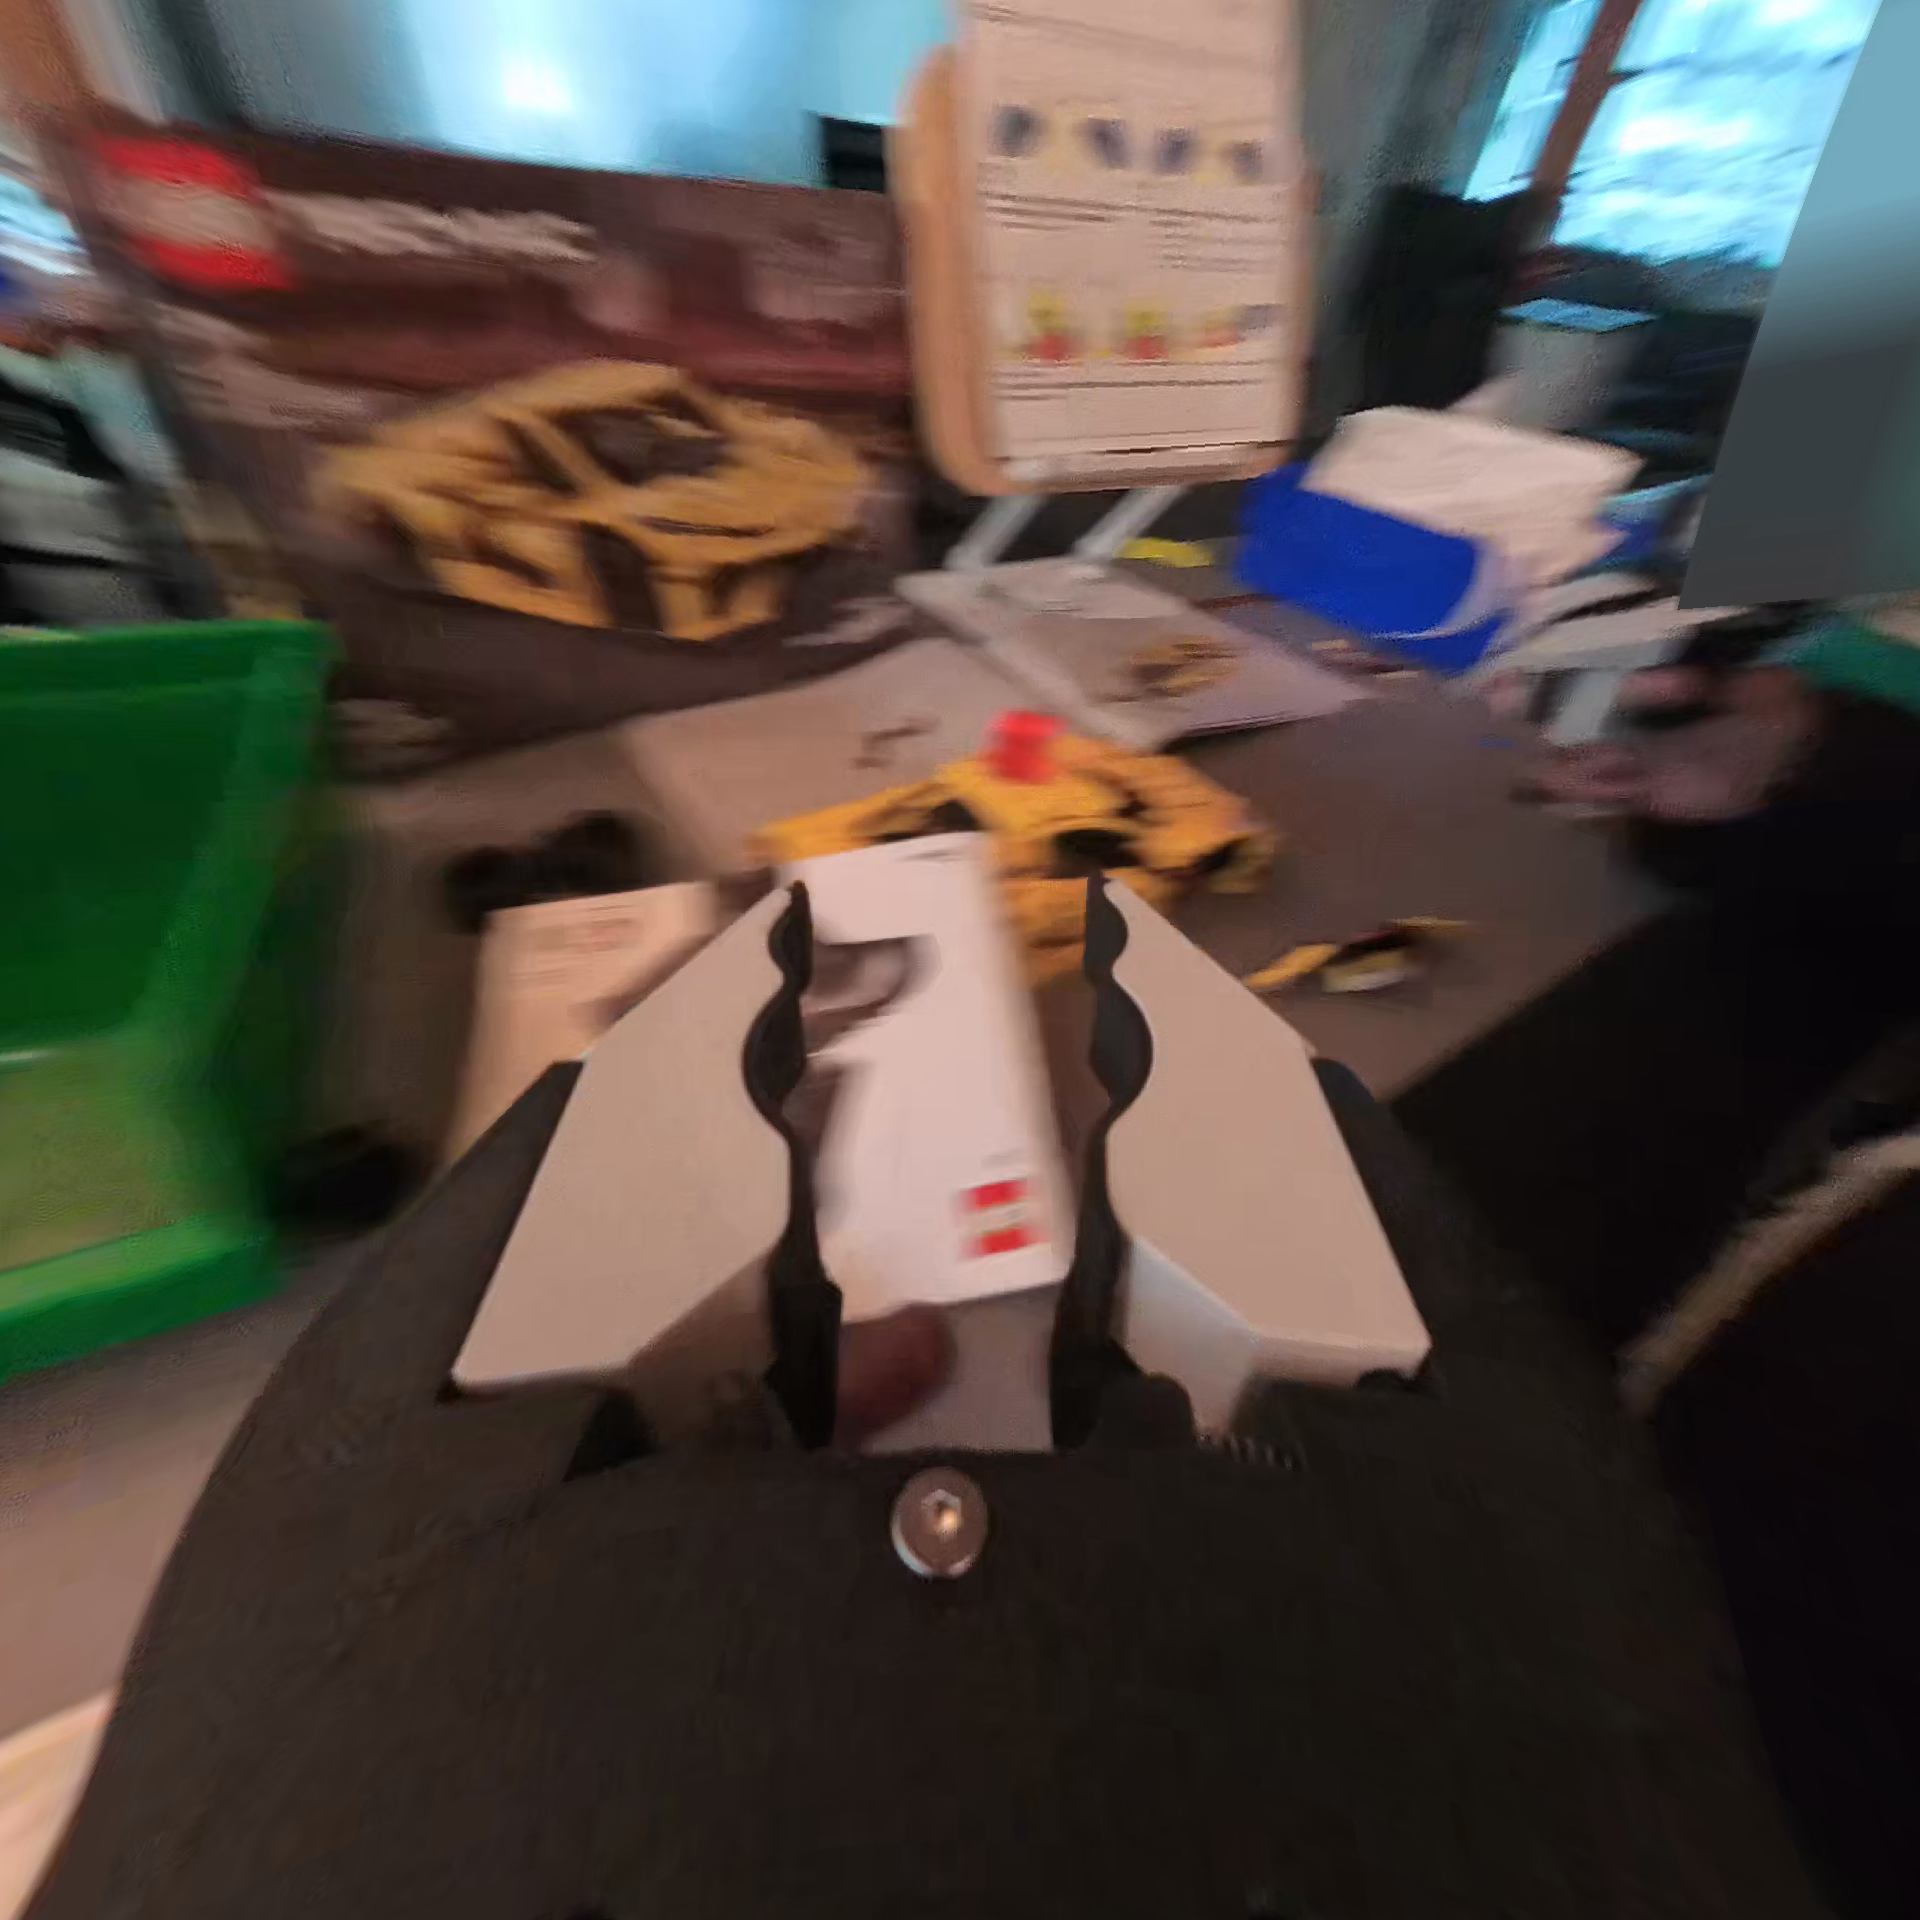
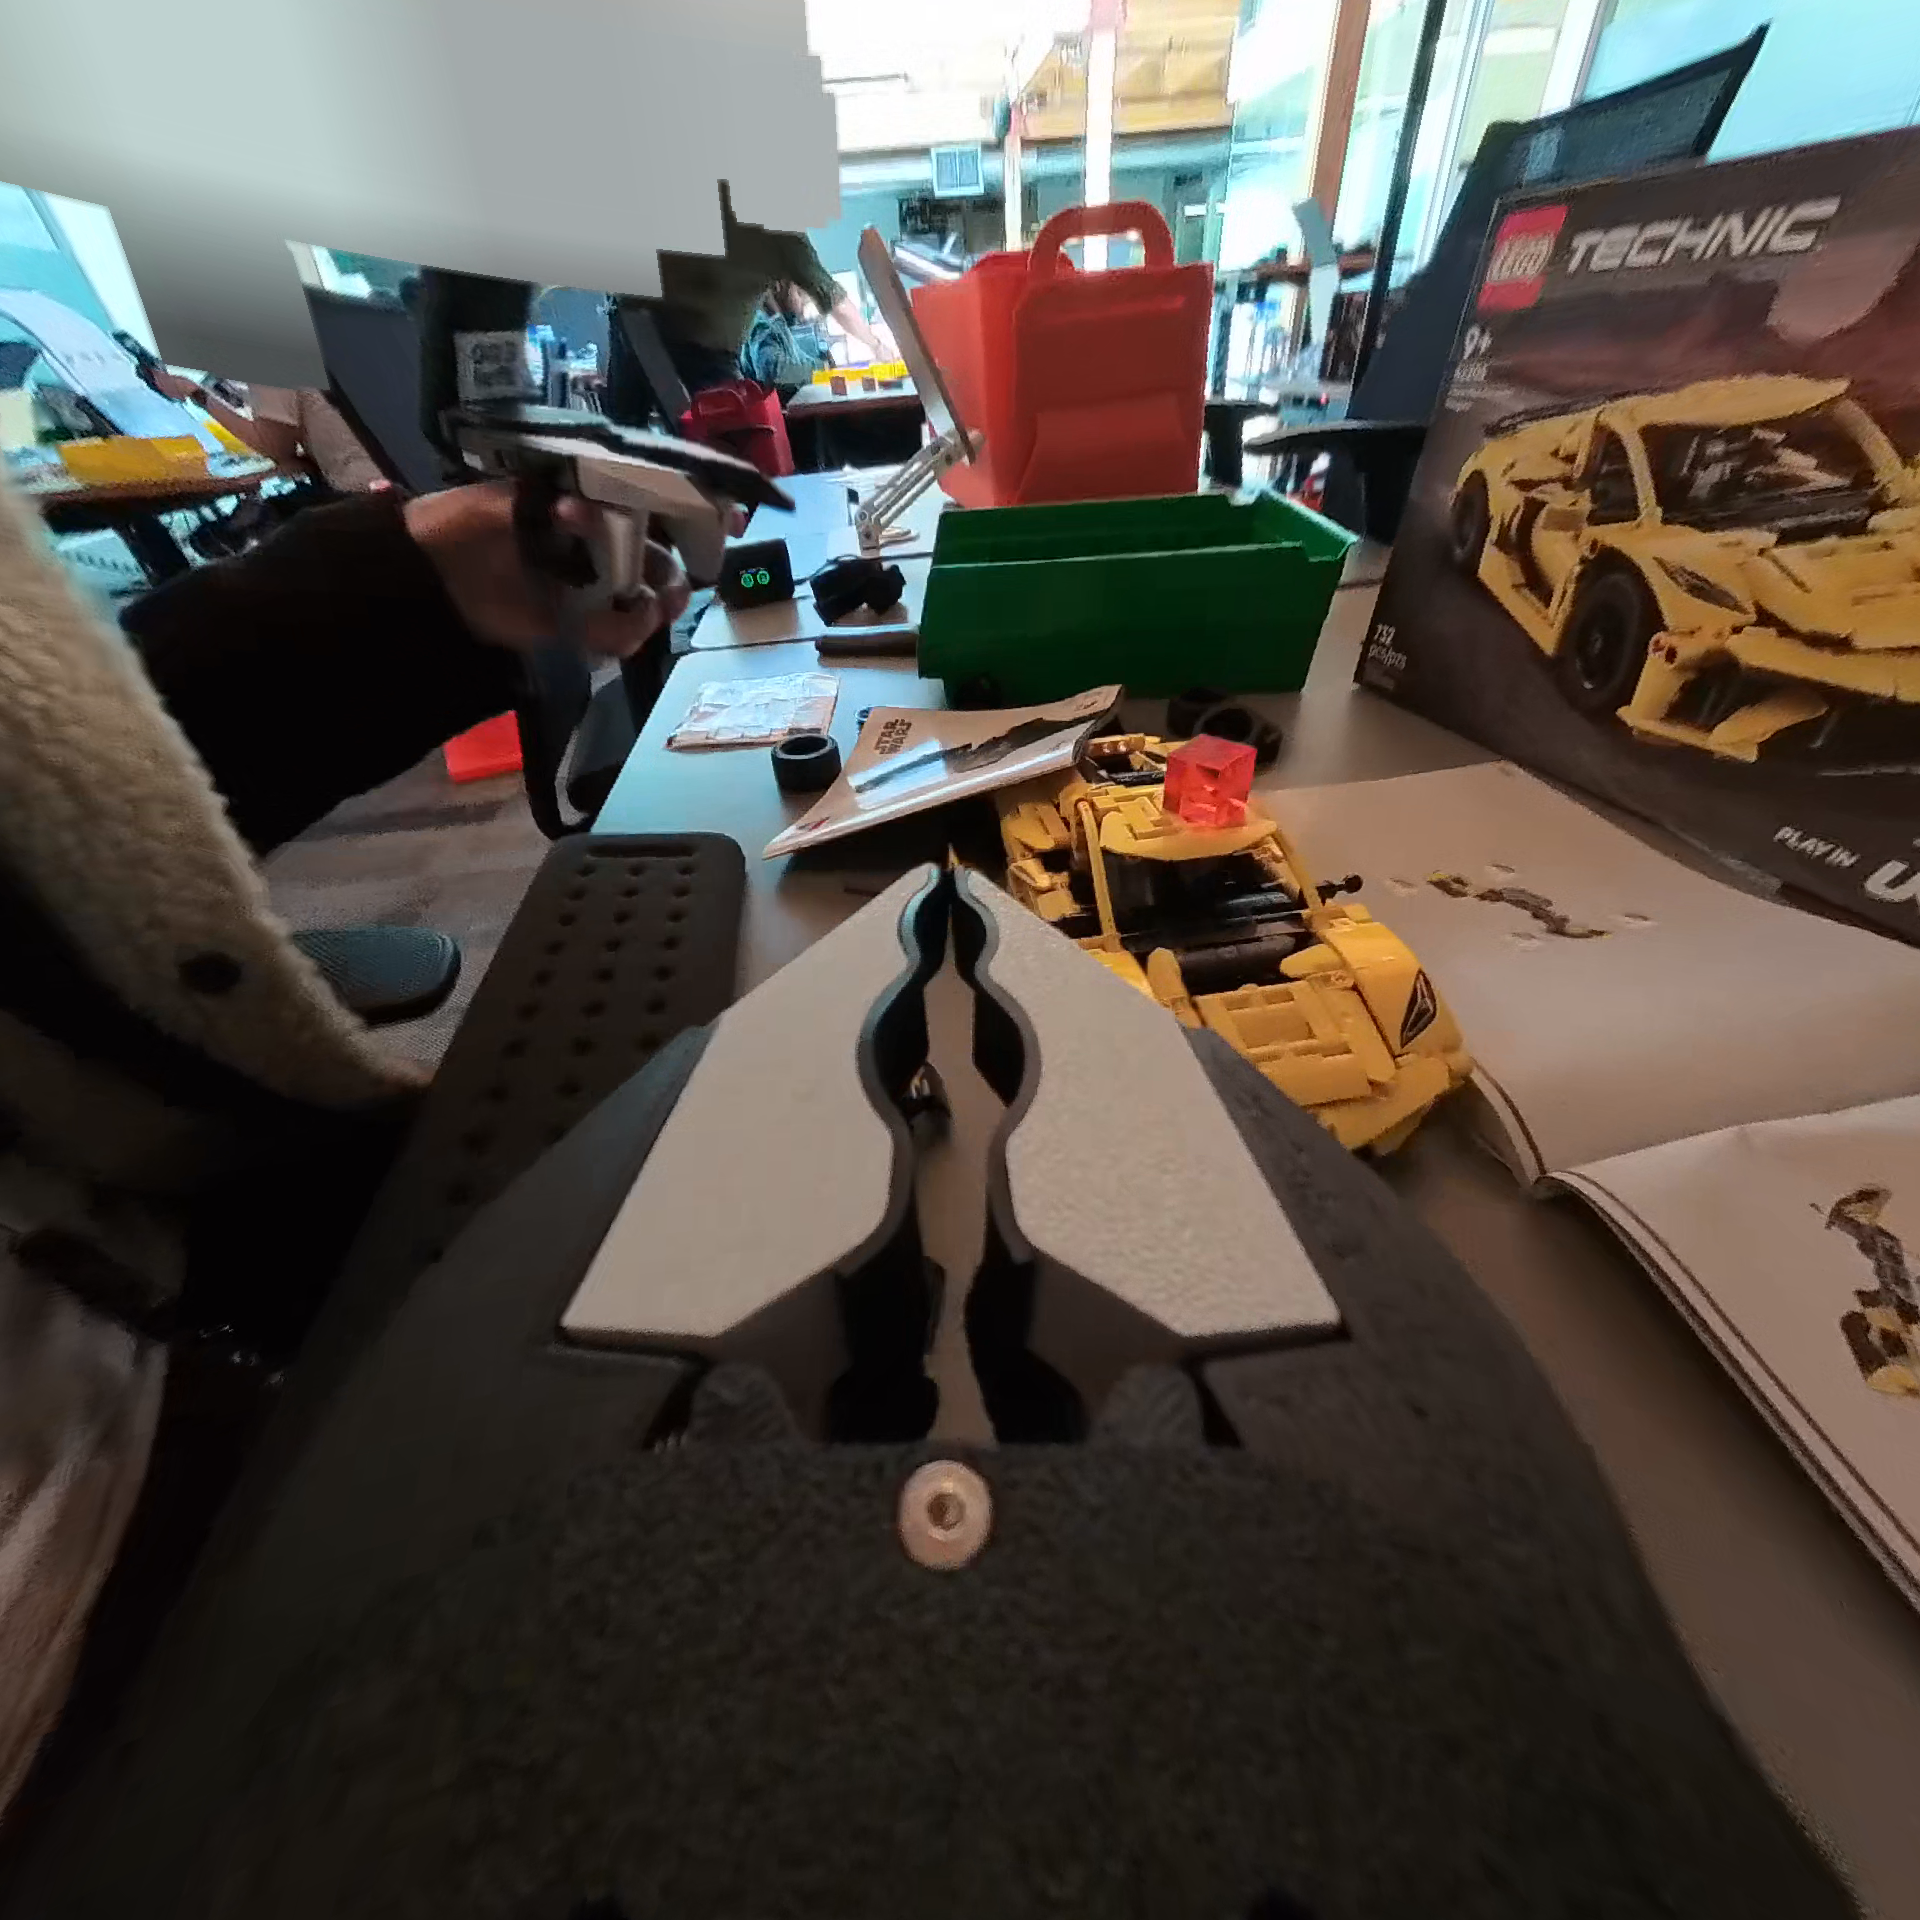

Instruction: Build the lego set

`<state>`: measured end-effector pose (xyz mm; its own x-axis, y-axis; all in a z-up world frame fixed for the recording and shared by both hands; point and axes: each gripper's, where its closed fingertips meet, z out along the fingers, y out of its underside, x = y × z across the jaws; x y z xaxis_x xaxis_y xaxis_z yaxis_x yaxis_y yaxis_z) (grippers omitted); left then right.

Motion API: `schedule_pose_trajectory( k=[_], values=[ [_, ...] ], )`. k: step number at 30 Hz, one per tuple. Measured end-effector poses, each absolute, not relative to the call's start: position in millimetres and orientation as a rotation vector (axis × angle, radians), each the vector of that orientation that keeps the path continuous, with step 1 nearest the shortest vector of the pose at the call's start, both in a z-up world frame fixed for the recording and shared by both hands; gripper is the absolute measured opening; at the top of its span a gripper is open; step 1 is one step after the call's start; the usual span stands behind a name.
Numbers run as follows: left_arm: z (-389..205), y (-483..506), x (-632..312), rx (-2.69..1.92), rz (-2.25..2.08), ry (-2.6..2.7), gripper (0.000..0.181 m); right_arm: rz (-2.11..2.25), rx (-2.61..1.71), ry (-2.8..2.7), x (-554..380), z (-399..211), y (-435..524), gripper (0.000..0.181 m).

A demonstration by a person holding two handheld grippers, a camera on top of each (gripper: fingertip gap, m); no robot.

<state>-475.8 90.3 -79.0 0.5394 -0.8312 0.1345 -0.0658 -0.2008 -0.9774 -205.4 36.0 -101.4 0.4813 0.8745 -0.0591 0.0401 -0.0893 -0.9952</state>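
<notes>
A partly built yellow Lego car with a clear red cube on its roof stands on the table, just ahead and right of my right gripper. The right gripper is shut; a small dark piece seems pinched between its pads. My left gripper is open and empty, above a white booklet, with the car beyond it. The left wrist view is blurred. In the right wrist view a hand holds the left gripper high over the table's left edge.
The set's box stands at the back right, with an open manual before it. A green bin and red bag sit behind. Loose tyres and a parts bag lie left. A black chair stands by the table's edge. The tips of one gripper are about 30 centimeters away from the tips of the other. My left tips are about 30 centimeters from the partly built yellow Lego car, my right tips only 15 centimeters.
</notes>
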Motion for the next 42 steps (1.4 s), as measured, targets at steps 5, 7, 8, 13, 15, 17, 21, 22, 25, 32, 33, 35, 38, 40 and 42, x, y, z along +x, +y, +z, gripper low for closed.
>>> schedule_pose_trajectory(
  k=[5, 7, 8, 13, 15, 17, 21, 22, 25, 32, 33, 35, 38, 40, 42],
  values=[
    [-142, 48, -344, -1.923, -1.097, 0.752, 0.051, 0.591, -1.408, -0.992, -207, -109, 25, 0.000],
    [-171, 36, -310, -2.042, -0.975, 0.779, 0.050, 0.585, -1.390, -0.980, -207, -105, 25, 0.000],
    [-183, 27, -295, -2.090, -0.915, 0.817, 0.050, 0.612, -1.398, -0.961, -206, -104, 25, 0.000],
    [-225, 6, -266, -2.260, -0.616, 0.975, 0.050, 0.709, -1.442, -0.847, -193, -96, 29, 0.000],
    [-231, 5, -259, -2.288, -0.587, 0.997, 0.051, 0.719, -1.441, -0.813, -188, -92, 30, 0.000],
    [-233, 5, -250, -2.295, -0.590, 1.012, 0.051, 0.710, -1.441, -0.799, -185, -90, 31, 0.000],
    [-237, 13, -240, -2.307, -0.570, 1.015, 0.052, 0.704, -1.436, -0.804, -186, -89, 30, 0.000],
    [-239, 16, -239, -2.307, -0.549, 1.015, 0.052, 0.708, -1.436, -0.804, -187, -89, 29, 0.000],
    [-240, 24, -231, -2.280, -0.528, 1.062, 0.034, 0.722, -1.434, -0.794, -186, -88, 29, 0.000],
    [-188, 7, -215, -1.670, -0.629, 1.391, 0.032, 0.653, -1.380, -0.862, -185, -89, 27, 0.000],
    [-177, 3, -215, -1.557, -0.671, 1.423, 0.032, 0.626, -1.352, -0.883, -186, -87, 24, 0.000],
    [-162, -7, -219, -1.408, -0.787, 1.481, 0.032, 0.524, -1.253, -0.951, -189, -80, 17, 0.000],
    [-150, -15, -232, -1.310, -1.024, 1.496, 0.032, 0.211, -1.073, -1.140, -198, -83, 4, 0.000],
    [-147, -11, -241, -1.302, -1.151, 1.450, 0.032, 0.067, -1.008, -1.216, -204, -90, 1, 0.000],
    [-142, -7, -247, -1.313, -1.204, 1.411, 0.032, -0.007, -1.006, -1.253, -206, -97, 3, 0.000]
  ],
)
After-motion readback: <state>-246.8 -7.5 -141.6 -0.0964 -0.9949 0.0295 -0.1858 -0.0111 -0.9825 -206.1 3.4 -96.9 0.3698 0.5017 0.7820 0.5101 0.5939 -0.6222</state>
